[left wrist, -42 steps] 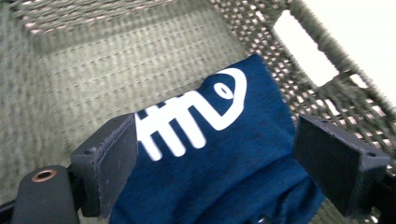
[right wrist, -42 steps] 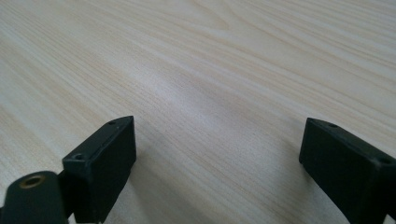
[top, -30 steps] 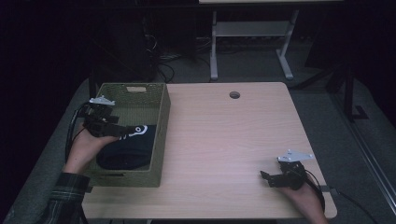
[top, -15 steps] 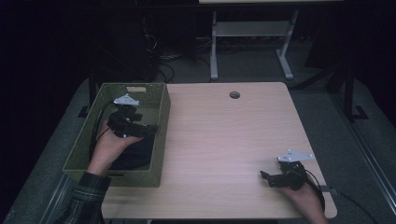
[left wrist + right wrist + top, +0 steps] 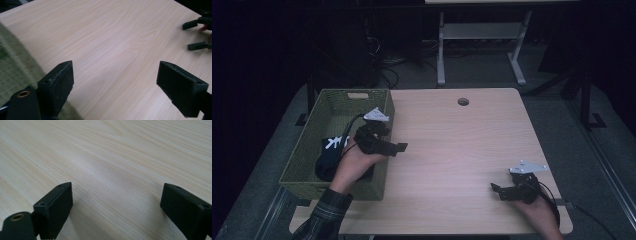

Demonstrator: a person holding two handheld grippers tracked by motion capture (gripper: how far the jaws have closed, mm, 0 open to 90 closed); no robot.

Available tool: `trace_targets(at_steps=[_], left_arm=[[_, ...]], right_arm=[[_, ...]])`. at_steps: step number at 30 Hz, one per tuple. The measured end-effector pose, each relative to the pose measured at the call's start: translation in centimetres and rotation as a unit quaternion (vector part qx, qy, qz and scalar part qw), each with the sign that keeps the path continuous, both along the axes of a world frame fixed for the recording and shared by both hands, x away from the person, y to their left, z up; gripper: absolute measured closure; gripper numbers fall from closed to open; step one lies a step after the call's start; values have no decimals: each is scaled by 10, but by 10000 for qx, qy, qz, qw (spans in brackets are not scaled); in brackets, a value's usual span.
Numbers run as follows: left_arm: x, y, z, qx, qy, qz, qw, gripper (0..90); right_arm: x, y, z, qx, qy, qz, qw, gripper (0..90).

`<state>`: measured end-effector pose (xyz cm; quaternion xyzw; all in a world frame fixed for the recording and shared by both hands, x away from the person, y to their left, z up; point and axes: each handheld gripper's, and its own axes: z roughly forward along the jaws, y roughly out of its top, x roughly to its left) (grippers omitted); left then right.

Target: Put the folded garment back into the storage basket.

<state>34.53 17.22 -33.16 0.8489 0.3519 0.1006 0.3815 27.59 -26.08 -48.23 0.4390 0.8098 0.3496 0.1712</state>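
My left gripper point(image 5: 401, 148) hangs over the right rim of the green woven basket point(image 5: 304, 145), its tips out over the wooden table point(image 5: 452, 145). Its jaws stand wide apart with nothing between them, as the left gripper view point(image 5: 116, 87) confirms. A dark garment with white marks point(image 5: 331, 150) lies inside the basket, partly hidden by my left hand. My right gripper point(image 5: 495, 190) rests low near the table's front right corner, open and empty; its own view point(image 5: 116, 207) has bare wood between the jaws. The left gripper view catches the right gripper point(image 5: 192, 35) far off.
A round cable hole point(image 5: 463, 101) sits near the table's far edge. Behind the table stand a white metal frame point(image 5: 477, 35) and cables on the dark floor. The basket takes up the table's left end.
My left gripper has risen out of the basket and swung right, over its rim to the table. The basket has slid toward the table. The right gripper has stayed put.
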Motion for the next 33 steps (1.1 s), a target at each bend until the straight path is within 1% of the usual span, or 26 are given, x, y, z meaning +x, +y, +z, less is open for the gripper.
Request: trace_targets(at_steps=[1, 2, 3, 4, 6, 7, 8, 10, 11, 13, 16, 19, 20, 22, 24, 25, 26, 27, 28, 29, 30, 31, 32, 33], left_arm=[[-2, -7, -3, -7, 13, -84, 10000, 140], [-2, -7, -3, -7, 13, -84, 10000, 140], [-4, -14, -6, -28, 18, -159, 9999, 140], [-6, -17, -8, -55, 19, -178, 9998, 140], [-7, -21, -9, -49, 17, -215, 9998, 140], [-10, -27, -13, -48, -17, -289, 9996, 140], [-10, -27, -13, -48, -17, -289, 9996, 140], [-15, -36, -18, -67, -26, -376, 9993, 140], [-15, -36, -18, -67, -26, -376, 9993, 140], [-19, -43, -24, -57, -77, -450, 9989, 140], [-21, -48, -28, -104, -60, -477, 9988, 140], [-27, -57, -36, -146, -90, -527, 9985, 140], [-27, -57, -36, -146, -90, -527, 9985, 140], [-31, -62, -42, -175, -169, -527, 9983, 140], [-32, -64, -45, -193, -173, -514, 9983, 140], [-33, -65, -47, -217, -171, -512, 9983, 140], [-34, -68, -54, -225, -166, -553, 9981, 140], [-34, -69, -57, -183, -136, -599, 9979, 139], [-34, -69, -57, -183, -136, -599, 9979, 136], [-35, -72, -64, -152, -111, -621, 9979, 133], [-35, -72, -64, -152, -111, -621, 9979, 133], [-35, -73, -72, -86, -120, -629, 9979, 132], [-35, -73, -72, -86, -120, -629, 9979, 131], [-35, -74, -80, -82, -112, -614, 9980, 131]], right_arm=[[0, 0, 0, 0, -4, 3, 10000, 105], [0, 0, 0, 0, -4, 3, 10000, 105], [0, 0, 0, 1, 0, 0, 10000, 105], [0, 0, 0, 1, 0, -1, 10000, 105], [0, 0, 0, 0, -1, 1, 10000, 105], [0, 0, 0, 0, 1, 0, 10000, 105], [0, 0, 0, 0, 1, 0, 10000, 105], [0, 0, 0, 0, -1, 0, 10000, 105], [0, 0, 0, 2, 1, -1, 10000, 105], [0, 0, 0, 0, 0, 0, 10000, 105], [0, 0, 0, 1, 3, -1, 10000, 105], [0, 0, 0, -5, -11, 1, 10000, 105], [0, 0, 0, -5, -11, 1, 10000, 105], [0, 0, 0, -6, -14, 5, 10000, 105], [0, 0, 0, -6, -13, 6, 10000, 105], [0, 0, 0, -5, -14, 6, 10000, 105], [0, 0, 0, -7, -14, 7, 10000, 105], [0, 0, 0, -6, -15, 8, 10000, 105], [0, 0, 0, -6, -15, 9, 10000, 105], [0, 0, 0, -8, -16, 10, 10000, 105], [0, 0, 0, -8, -16, 10, 10000, 105], [0, 0, 0, -9, -16, 10, 10000, 105], [0, 0, 0, -9, -16, 10, 10000, 105], [0, 0, 0, -10, -20, 14, 10000, 105]])
